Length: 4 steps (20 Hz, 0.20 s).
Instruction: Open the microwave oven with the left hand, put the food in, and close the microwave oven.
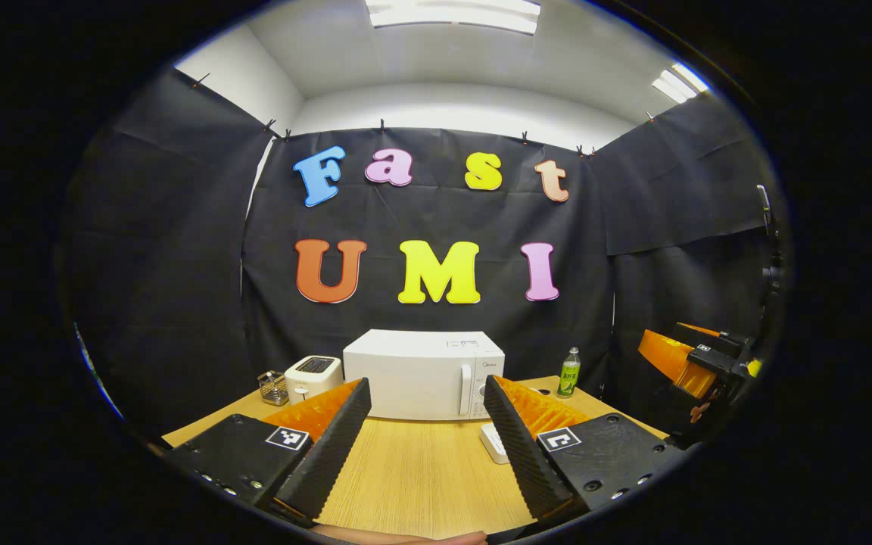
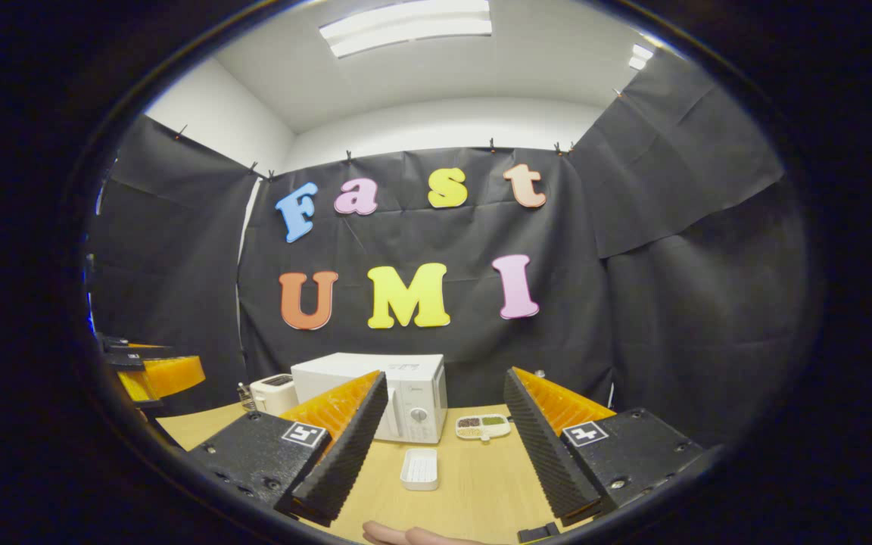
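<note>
Both tongs, left (image 1: 427, 446) and right (image 2: 443, 454), are held open and empty above the tabletop (image 1: 413, 469), while the shut microwave oven (image 1: 422, 375), judged rigid and heavy, is best taken by its vertical door handle (image 1: 466, 389).

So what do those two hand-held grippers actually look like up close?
Each hand-held gripper, left and right, has two long wedge-shaped fingers with ridged inner faces. The fingers sit on flat dark blocks with screw heads, and each block carries a small square black-and-white marker. The body behind is orange ribbed plastic. I see no cables.
</note>
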Available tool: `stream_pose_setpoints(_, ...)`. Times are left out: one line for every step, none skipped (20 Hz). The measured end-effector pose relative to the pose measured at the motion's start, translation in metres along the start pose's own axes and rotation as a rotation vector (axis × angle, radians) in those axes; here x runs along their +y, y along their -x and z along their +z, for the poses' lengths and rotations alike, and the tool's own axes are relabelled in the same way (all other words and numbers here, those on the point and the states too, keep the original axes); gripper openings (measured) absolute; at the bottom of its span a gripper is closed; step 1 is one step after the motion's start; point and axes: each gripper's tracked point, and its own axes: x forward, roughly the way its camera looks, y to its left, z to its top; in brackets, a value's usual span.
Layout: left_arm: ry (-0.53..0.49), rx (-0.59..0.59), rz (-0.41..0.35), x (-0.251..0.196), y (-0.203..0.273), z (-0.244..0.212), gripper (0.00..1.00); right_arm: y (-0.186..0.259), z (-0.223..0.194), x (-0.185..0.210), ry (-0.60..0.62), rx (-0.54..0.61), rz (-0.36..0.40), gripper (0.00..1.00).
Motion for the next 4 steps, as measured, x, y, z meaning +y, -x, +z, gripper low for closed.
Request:
stream_pose_setpoints(-0.008, -0.015, 0.002, -0.0012, 0.0003, 0.0023, 0.94, 0.0005, -0.0015, 0.0005, -0.007, 0.002, 0.011, 0.91)
stream_pose_setpoints(-0.016, -0.028, 0.005, -0.0008, 0.0000, 0.0052, 0.94, 0.0007, -0.0029, 0.0016, -0.010, 0.003, 0.023, 0.98)
stream_pose_setpoints(-0.019, -0.038, 0.004, -0.0014, 0.0003, 0.0057, 0.93, 0.0009, -0.0035, 0.0007, -0.011, 0.001, 0.026, 0.98)
stream_pose_setpoints(-0.019, -0.043, -0.001, -0.0052, 0.0011, 0.0052, 0.94, -0.0001, -0.0041, -0.0020, -0.008, -0.001, 0.025, 0.98)
